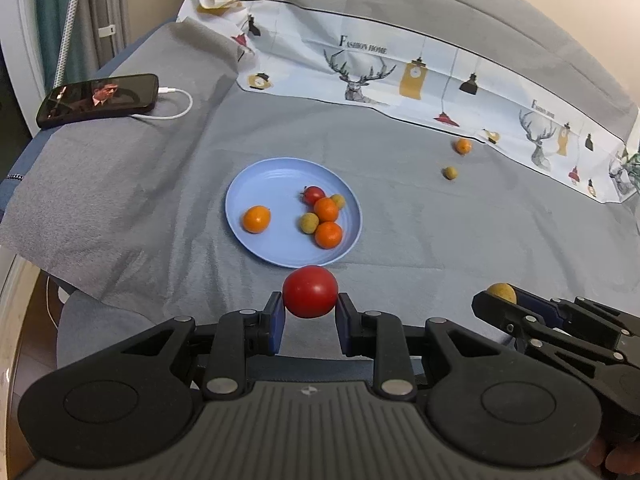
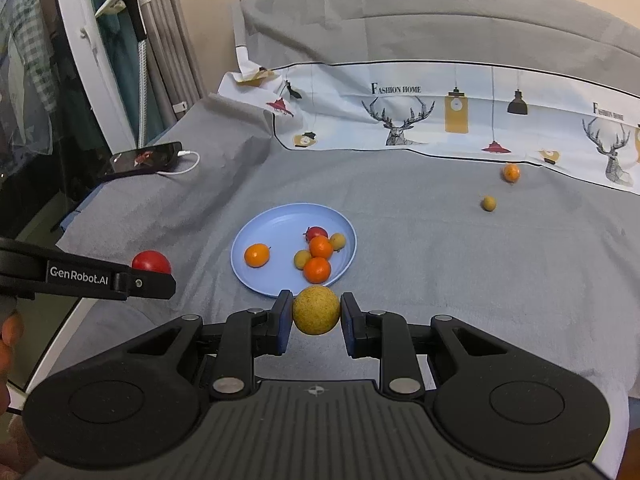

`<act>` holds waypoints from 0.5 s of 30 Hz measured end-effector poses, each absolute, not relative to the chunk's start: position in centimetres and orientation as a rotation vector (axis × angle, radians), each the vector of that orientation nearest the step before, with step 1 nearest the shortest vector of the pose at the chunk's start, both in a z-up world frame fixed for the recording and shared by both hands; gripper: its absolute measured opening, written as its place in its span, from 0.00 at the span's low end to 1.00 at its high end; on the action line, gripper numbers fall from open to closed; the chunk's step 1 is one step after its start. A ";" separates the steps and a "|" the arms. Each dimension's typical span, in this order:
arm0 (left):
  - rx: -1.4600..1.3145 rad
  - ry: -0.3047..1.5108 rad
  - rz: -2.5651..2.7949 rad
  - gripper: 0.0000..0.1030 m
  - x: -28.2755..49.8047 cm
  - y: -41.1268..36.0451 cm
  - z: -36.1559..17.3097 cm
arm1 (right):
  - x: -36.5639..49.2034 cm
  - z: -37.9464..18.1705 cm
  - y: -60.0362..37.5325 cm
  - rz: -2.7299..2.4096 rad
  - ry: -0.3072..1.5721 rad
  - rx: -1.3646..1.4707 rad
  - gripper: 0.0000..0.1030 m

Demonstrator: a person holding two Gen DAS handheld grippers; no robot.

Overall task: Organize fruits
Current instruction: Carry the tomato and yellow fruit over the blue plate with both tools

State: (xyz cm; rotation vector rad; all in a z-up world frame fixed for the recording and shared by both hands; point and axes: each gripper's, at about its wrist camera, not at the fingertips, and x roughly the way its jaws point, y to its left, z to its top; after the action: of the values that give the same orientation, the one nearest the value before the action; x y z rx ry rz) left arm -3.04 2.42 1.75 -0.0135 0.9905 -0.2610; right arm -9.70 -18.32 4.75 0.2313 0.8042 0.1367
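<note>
My right gripper point(image 2: 316, 314) pinches a yellow-brown fruit point(image 2: 316, 310) just short of the blue plate point(image 2: 260, 224) at 12 o'clock; the left gripper point(image 2: 154, 278), at 9 o'clock, clamps a red tomato point(image 2: 151, 261).

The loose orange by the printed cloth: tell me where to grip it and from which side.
Grip the loose orange across its widest middle, fingers on its left and right flanks. It is round, so any diameter works. Come from above or the near side: the printed cloth rises close behind it, and the small yellow-green fruit sits apart, near-left.
</note>
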 end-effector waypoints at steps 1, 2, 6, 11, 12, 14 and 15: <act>-0.013 0.999 -0.255 0.29 -2.6 2.5 1.5 | -9.4 4.7 -18.2 0.140 0.808 0.226 0.26; -0.015 1.007 -0.250 0.29 -2.2 2.6 1.3 | -9.1 4.6 -18.1 0.143 0.810 0.222 0.26; -0.011 1.030 -0.234 0.29 -0.4 3.0 0.5 | -7.5 4.1 -17.7 0.153 0.824 0.209 0.26; 0.004 1.059 -0.216 0.29 2.0 3.4 -0.6 | -5.4 3.1 -17.3 0.164 0.849 0.208 0.26; 0.007 1.064 -0.212 0.29 2.6 3.4 -0.8 | -4.9 2.9 -17.2 0.166 0.855 0.206 0.26; 0.011 1.075 -0.206 0.29 3.7 3.6 -1.2 | -3.8 2.4 -17.0 0.172 0.866 0.205 0.26; 0.013 1.081 -0.203 0.29 4.3 3.6 -1.4 | -3.4 2.2 -16.9 0.175 0.871 0.205 0.26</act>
State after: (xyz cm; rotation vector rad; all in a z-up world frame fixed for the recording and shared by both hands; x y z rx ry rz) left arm 4.26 3.58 -1.45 0.0125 1.0806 -0.2027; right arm -3.38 -16.90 2.16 0.2052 0.8708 0.1753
